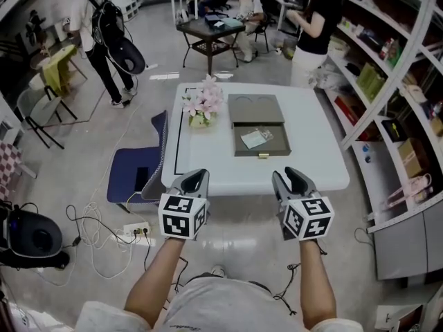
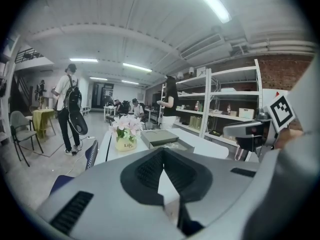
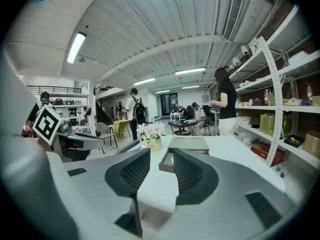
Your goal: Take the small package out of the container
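An olive-grey container (image 1: 256, 109) lies in the middle of the white table (image 1: 208, 164), with its drawer (image 1: 263, 148) pulled out toward me. A small pale package (image 1: 255, 140) lies flat inside the drawer. Both grippers hover at the table's near edge, well short of the drawer. My left gripper (image 1: 197, 177) has its jaw tips touching and holds nothing. My right gripper (image 1: 289, 177) is open and empty. The left gripper view shows the container (image 2: 160, 136) beyond the closed tips (image 2: 161, 153). The right gripper view shows the container (image 3: 189, 144) ahead, between the parted pads (image 3: 131, 170).
A vase of pink flowers (image 1: 202, 107) stands left of the container. A blue chair (image 1: 135, 171) sits against the table's left side, with a power strip and cables (image 1: 135, 230) on the floor. Shelving (image 1: 394, 81) lines the right. A person in black (image 1: 315, 26) stands behind the table.
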`<state>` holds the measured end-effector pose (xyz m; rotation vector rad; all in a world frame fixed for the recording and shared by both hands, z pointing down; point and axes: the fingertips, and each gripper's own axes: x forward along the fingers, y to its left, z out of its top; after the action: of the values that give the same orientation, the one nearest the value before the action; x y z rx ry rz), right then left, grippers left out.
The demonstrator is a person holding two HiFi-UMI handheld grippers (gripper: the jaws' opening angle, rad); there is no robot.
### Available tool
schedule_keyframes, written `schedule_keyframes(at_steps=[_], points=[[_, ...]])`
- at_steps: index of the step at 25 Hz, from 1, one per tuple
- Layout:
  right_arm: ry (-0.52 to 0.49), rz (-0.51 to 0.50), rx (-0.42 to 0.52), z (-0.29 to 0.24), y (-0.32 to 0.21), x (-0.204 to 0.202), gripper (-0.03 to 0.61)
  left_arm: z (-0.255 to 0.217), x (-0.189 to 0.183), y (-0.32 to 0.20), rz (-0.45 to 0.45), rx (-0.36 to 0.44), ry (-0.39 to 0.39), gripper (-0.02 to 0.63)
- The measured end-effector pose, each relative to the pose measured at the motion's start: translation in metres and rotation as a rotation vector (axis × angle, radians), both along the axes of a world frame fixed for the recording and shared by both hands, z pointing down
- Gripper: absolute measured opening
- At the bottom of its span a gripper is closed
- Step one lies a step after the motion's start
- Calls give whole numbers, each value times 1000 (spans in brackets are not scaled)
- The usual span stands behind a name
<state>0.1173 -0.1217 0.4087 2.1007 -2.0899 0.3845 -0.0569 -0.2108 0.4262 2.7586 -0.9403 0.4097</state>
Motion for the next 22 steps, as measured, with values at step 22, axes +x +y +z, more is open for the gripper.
schedule_keyframes(at_steps=[22], points=[[-41, -75, -88, 35, -104, 72, 173, 21, 61, -87, -51, -16, -38, 2]])
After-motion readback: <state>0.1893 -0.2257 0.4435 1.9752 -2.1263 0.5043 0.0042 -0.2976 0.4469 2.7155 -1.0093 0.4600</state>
